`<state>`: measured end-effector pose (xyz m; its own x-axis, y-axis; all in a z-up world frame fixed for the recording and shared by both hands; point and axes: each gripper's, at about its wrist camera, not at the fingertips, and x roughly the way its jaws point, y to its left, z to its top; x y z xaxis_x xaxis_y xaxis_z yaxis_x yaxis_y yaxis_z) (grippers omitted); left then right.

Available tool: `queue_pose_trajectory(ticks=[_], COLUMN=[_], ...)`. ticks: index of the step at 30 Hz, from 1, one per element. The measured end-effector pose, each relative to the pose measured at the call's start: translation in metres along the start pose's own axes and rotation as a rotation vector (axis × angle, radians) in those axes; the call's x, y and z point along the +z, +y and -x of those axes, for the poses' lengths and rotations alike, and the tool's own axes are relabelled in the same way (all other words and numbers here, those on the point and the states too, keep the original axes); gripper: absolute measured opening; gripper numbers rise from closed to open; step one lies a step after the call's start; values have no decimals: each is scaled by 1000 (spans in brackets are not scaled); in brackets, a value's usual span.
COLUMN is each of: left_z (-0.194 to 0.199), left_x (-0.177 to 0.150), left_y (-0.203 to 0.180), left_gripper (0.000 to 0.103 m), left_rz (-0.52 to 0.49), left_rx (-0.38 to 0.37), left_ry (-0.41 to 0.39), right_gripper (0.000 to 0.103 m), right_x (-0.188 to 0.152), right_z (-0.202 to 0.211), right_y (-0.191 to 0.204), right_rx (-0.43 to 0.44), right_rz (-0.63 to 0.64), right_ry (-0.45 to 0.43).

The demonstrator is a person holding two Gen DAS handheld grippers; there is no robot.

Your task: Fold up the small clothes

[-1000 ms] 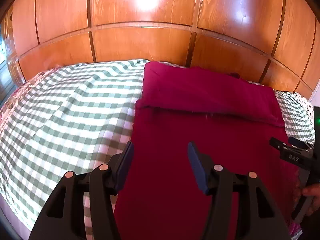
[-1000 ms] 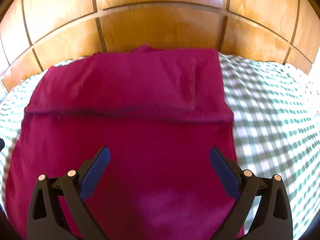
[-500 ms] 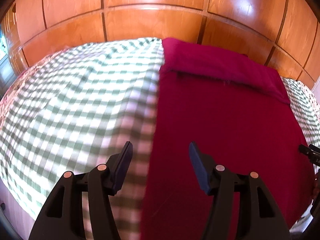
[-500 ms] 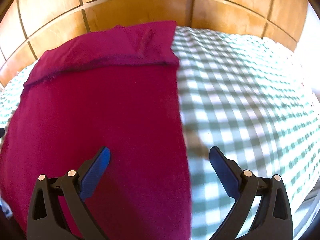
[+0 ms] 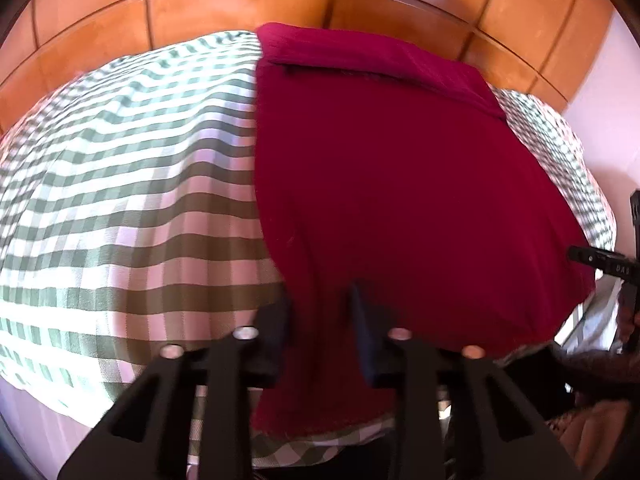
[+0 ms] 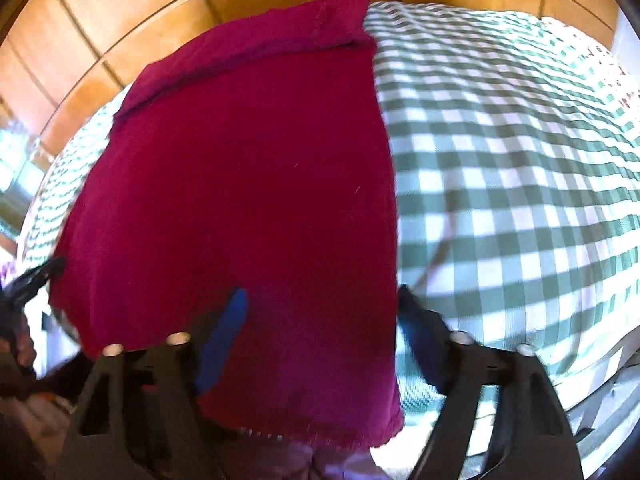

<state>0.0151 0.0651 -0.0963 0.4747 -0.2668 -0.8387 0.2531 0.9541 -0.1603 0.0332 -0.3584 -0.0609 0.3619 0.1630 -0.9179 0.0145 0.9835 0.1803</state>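
my left gripper [image 5: 320, 312] jaws are closing on the near-left corner of the flat crimson knit cloth [image 5: 400, 184], which runs lengthwise away across the green-checked bedsheet [image 5: 120, 200]. my right gripper [image 6: 320, 320] jaws, wider, are closing astride its near-right edge; only this view shows the fringed hem.

**Readable markings**

Only one marking shows: pale letters on a black bar of the right gripper [image 5: 622, 268], at the right edge of the left wrist view (they look like "DAS", but blur leaves that uncertain). Nothing readable stands anywhere in the right wrist view.
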Motion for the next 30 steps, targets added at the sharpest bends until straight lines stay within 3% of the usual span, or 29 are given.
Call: queue_pose_trajectory(ticks=[1,3,5,9,14,17,21,23,25,27,28,30], left_z=[1,7,15,28,23,11,-16,-28,-36,-37,-34,-32], left_x=[0,3,9,32,78,108,149,167,177,182,180,174], left_y=[-3,-3,0,15,32,37,46,54,64,73,75,84], left_gripper=[16,14,14,13,13,13,7,9,37,50,55,59], left_rz=[-14,-19,3,81,201,246,298,306,369,409,418,435], left_rx=[-3,-30,-82,-214,-298,-297,-226,-198,-185,-181,-170,-169], left_ry=[0,-11,-28,-90,-142,-155,-142,-139,-137,-160,-168,-175], right_gripper=[55,29,12,11,11,11,11,12,27,79,88,92], right_x=[-1,-4,2,30,74,109,146,161,176,181,181,179], right_z=[0,4,7,18,16,6,-18,-26,-33,-34,-28,-19], right_y=[0,3,3,4,3,-6,-15,-17,-19,-20,-20,-20], right_rx=[8,27,54,149,199,196,175,179,206,240,229,218], right_rz=[14,42,44,5,-49,-103,-167,-184,-212,-238,-245,-243], right_ry=[14,40,42,-41,-126,-155,-156,-160,-165,-180,-214,-263])
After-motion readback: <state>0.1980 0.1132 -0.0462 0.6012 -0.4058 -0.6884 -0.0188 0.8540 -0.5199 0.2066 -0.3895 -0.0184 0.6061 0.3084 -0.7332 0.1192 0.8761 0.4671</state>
